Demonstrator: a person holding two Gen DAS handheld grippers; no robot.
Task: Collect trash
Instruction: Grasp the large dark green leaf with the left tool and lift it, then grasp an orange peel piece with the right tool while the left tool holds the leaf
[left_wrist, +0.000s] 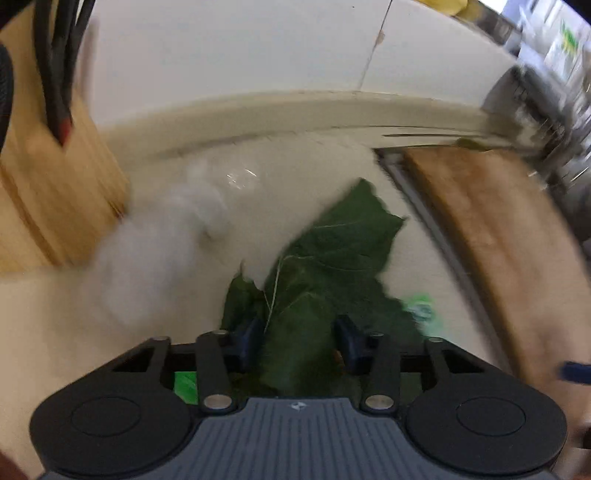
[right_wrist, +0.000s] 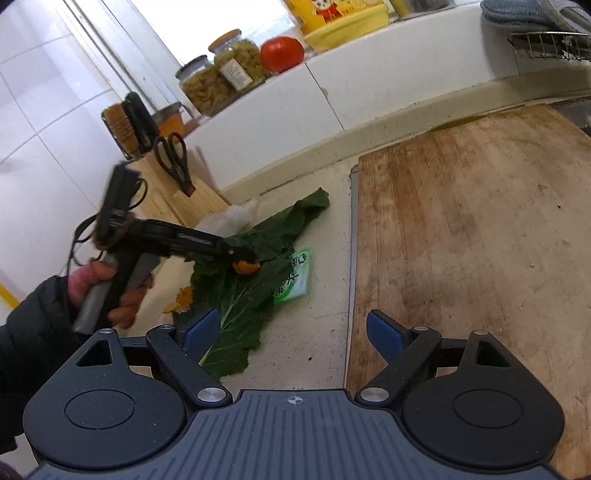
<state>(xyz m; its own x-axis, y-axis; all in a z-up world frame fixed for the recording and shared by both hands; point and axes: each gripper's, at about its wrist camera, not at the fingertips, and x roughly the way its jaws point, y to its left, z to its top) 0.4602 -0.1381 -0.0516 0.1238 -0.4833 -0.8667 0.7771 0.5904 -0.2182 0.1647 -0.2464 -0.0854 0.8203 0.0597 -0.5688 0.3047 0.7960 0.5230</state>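
Note:
A big dark green leaf (left_wrist: 332, 240) (right_wrist: 236, 306) lies flat on the cream counter. My left gripper (left_wrist: 300, 332) (right_wrist: 243, 256) hovers low over it, jaws partly apart with only leaf showing between them, so it is open. A piece of orange peel (right_wrist: 245, 267) sits right at its tips, and whether they touch is unclear. More orange peel (right_wrist: 183, 299) lies at the leaf's left edge. A green printed packet (right_wrist: 295, 280) (left_wrist: 421, 310) rests beside the leaf, and crumpled white plastic (left_wrist: 166, 240) (right_wrist: 229, 218) behind it. My right gripper (right_wrist: 291, 332) is open and empty above the counter.
A worn wooden cutting board (right_wrist: 461, 240) (left_wrist: 480, 221) fills the right side. A wooden knife block (right_wrist: 177, 192) (left_wrist: 55, 184) with scissors (right_wrist: 171, 155) stands at the back left. Jars (right_wrist: 207, 85) and a tomato (right_wrist: 282, 53) sit on the tiled ledge. A hand (right_wrist: 110, 280) holds the left gripper.

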